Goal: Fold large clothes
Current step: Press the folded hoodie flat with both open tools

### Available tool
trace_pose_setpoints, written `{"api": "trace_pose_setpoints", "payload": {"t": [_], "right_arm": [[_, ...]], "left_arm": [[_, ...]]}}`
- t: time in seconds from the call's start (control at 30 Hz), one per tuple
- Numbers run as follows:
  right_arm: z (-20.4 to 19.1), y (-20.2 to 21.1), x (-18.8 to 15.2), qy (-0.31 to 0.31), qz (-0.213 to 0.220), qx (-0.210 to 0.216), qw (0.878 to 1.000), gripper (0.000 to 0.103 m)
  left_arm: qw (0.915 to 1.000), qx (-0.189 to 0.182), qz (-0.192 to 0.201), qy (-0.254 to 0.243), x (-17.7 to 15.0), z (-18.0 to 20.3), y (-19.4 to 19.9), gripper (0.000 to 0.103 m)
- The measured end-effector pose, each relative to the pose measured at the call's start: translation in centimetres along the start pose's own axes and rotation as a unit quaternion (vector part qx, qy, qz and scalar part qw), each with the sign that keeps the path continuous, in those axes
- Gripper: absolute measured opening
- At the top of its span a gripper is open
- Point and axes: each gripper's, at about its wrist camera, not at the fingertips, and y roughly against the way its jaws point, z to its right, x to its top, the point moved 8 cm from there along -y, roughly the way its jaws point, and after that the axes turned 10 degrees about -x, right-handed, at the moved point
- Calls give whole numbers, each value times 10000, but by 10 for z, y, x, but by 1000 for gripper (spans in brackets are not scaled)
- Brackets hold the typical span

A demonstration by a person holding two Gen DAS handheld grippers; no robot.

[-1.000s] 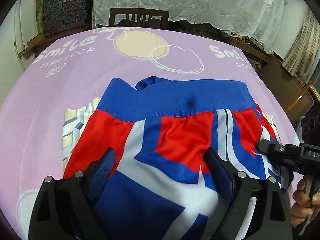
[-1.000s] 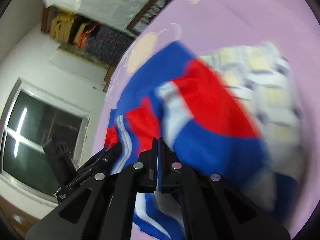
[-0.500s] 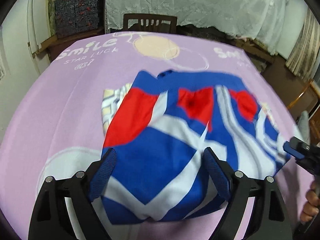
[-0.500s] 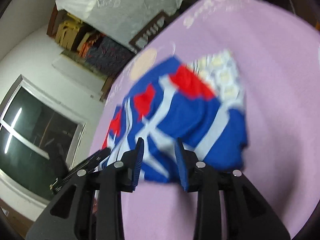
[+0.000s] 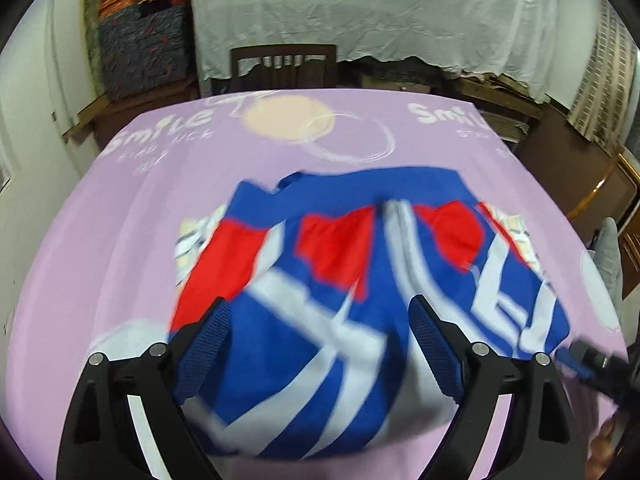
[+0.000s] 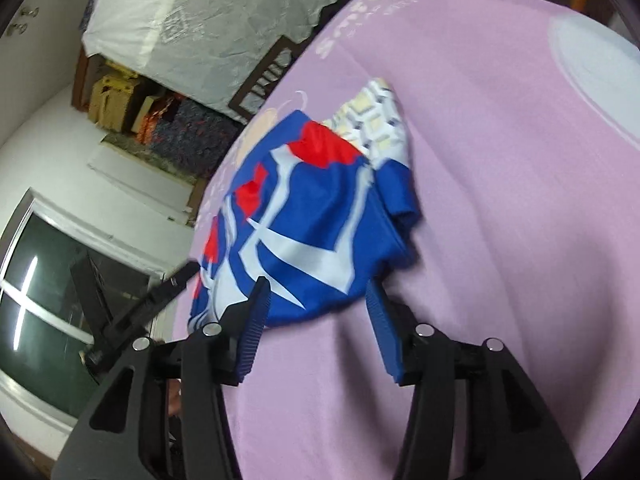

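Observation:
A folded blue, red and white garment (image 5: 340,280) lies on the purple table cover (image 5: 120,220), resting on a cream patterned cloth (image 5: 192,236). My left gripper (image 5: 316,344) hovers open above its near edge, nothing between the fingers. The right wrist view shows the same garment (image 6: 304,216) with the patterned cloth (image 6: 372,120) poking out at its far end. My right gripper (image 6: 316,320) stands open just short of the garment's near edge, holding nothing. The right gripper's tip (image 5: 588,360) also appears at the right of the left wrist view.
A dark wooden chair (image 5: 284,64) stands at the table's far edge, with a white lace-covered piece of furniture (image 5: 380,12) behind it. Stacked boxes (image 5: 140,40) fill the back left corner. A dark window (image 6: 44,288) sits left in the right wrist view. A hand (image 5: 604,440) shows bottom right.
The right gripper let go of the garment and opened, then drew back from it. The left gripper pulled back and rose, so the whole folded garment now lies flat on the table.

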Motion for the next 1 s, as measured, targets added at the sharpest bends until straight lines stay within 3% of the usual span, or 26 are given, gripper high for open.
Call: {"api": "trace_pose_setpoints", "payload": {"t": [0.17,0.23,0.43,0.53,0.63,0.8,0.87,1.0], "right_arm": [[11,0,-5,-456,101,-435,9980,52],[9,-8,1,-716,158,-555,9958,52],[-2,-44,48,-835,632,-1194,9873,54],[-2,-54,60,-822,877,-1080,9869,54],[-9,-53,47,-807,783,-833,9902,54],[-22,-60,44,-553,840,-917,9907,54],[-20,-65,49,-625,899,-908,9898,43],[-20,-68,50,-574,980,-923,9892,33]], "left_arm": [[9990,-18,-408,165,-7,-2,-42,93],[9992,-56,-316,223,-11,-8,-49,100],[9992,-177,-237,252,-13,-11,-51,100],[9991,-230,-216,292,-13,-12,-52,100],[9992,-188,-207,284,-11,-11,-53,100],[9994,-89,-237,231,-11,-10,-55,100],[9994,-89,-239,233,-11,-10,-56,100],[9994,-84,-237,229,-11,-10,-56,100]]}}
